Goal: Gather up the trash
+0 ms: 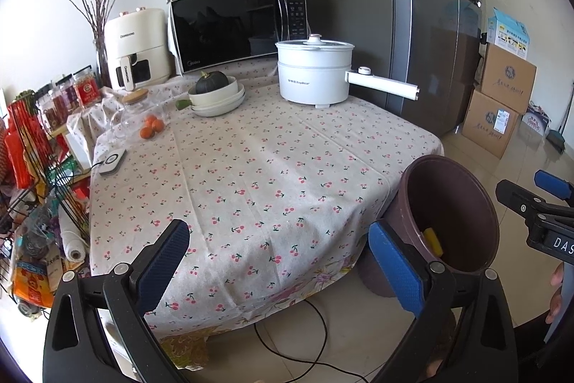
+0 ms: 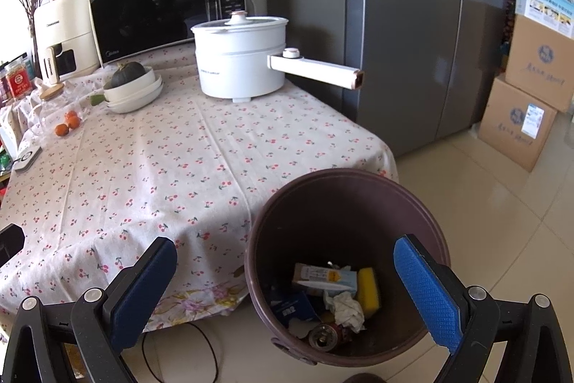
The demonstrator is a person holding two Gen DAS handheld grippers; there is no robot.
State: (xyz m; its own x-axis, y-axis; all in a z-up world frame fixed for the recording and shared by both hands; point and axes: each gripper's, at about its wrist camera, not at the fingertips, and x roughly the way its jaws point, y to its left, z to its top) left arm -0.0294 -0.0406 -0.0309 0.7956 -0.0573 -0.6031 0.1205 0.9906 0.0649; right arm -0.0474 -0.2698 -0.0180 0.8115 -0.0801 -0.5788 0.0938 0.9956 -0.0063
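Observation:
A brown round trash bin (image 2: 344, 200) stands on the floor at the table's right corner. Inside it lie a yellow sponge (image 2: 368, 288), a crumpled tissue (image 2: 346, 309), a small carton (image 2: 323, 277), a can (image 2: 324, 336) and a dark blue wrapper (image 2: 292, 306). My right gripper (image 2: 283, 289) hangs open above the bin with nothing between its fingers. In the left wrist view the bin (image 1: 448, 189) shows the yellow sponge (image 1: 433, 241). My left gripper (image 1: 283, 268) is open and empty over the table's near edge. The right gripper's fingertip (image 1: 552, 183) pokes in at the right.
The table wears a cherry-print cloth (image 1: 251, 174). At its back stand a white electric pot (image 1: 314, 74), stacked bowls with a squash (image 1: 217, 94), oranges (image 1: 150, 126), a microwave (image 1: 236, 29) and an air fryer (image 1: 138, 47). A fridge (image 2: 412, 24), cardboard boxes (image 2: 523, 103), a cluttered rack (image 1: 32, 189) and a floor cable (image 1: 305, 336) surround it.

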